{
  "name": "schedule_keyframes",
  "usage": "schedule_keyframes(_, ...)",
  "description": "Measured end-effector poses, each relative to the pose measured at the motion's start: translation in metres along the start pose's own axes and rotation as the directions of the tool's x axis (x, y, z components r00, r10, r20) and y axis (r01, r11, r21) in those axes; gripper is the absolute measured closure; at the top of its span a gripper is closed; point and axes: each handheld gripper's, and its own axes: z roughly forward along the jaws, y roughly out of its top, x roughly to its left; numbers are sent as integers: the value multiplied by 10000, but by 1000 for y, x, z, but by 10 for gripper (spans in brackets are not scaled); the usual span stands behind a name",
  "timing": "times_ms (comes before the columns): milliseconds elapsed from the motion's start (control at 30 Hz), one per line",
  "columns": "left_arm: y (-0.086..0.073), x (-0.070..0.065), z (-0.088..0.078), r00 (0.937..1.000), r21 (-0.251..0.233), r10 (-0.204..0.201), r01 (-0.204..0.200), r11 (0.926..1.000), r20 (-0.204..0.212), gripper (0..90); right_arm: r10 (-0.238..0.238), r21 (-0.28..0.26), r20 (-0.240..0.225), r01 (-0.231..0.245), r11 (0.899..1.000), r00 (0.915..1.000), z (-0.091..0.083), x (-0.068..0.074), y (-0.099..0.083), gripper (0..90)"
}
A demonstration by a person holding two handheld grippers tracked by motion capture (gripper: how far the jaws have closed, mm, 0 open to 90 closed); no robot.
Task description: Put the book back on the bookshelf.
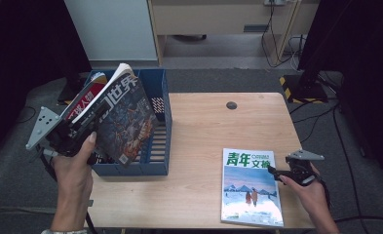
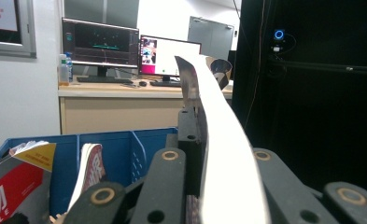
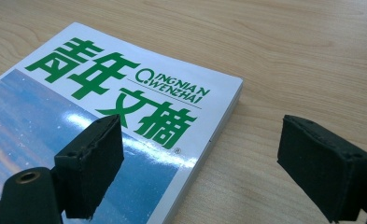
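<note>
Left gripper [image 1: 84,127] clamped on dark-covered magazine [image 1: 123,117], held tilted above blue file rack [image 1: 161,146] at table's left edge, over a slot. Right gripper [image 3: 200,163] spread wide, nothing between pads, hovering at top right corner of green-titled magazine [image 1: 251,187] lying flat on wooden table [image 1: 203,131], near front right. Risks: thin glossy cover likely slick, could slide out of pinch; pages floppy, visibly bowing in left gripper view [image 2: 218,154], may fan open and snag on rack divider or on red magazine [image 1: 84,105] already standing inside; off-angle entry may jam or tip light plastic rack. Flat magazine hard to get under, pads may just skid on shiny cover. Rack: rigid, slotted base, upright dividers. Table: matte pale wood grain. Pads: black, foam-like, rough-edged.
</note>
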Motion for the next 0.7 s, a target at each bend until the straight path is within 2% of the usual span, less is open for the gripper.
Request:
schedule_keyframes(167, 0, 3, -1, 9996, 22, -76, 77, 10000, -257, 826, -5, -1, 3, 5, 10000, 10000, 0, 0, 0, 146)
schedule_keyframes(567, -1, 11, -4, 9951, 295, 123, -94, 9995, -980, 826, 25, 20, -7, -25, 10000, 10000, 0, -1, 0, 146)
schedule_keyframes(700, -1, 15, -7, 9937, 271, 11, 19, 9996, -1124, 826, 3, 10, -14, -3, 10000, 10000, 0, -1, 0, 146)
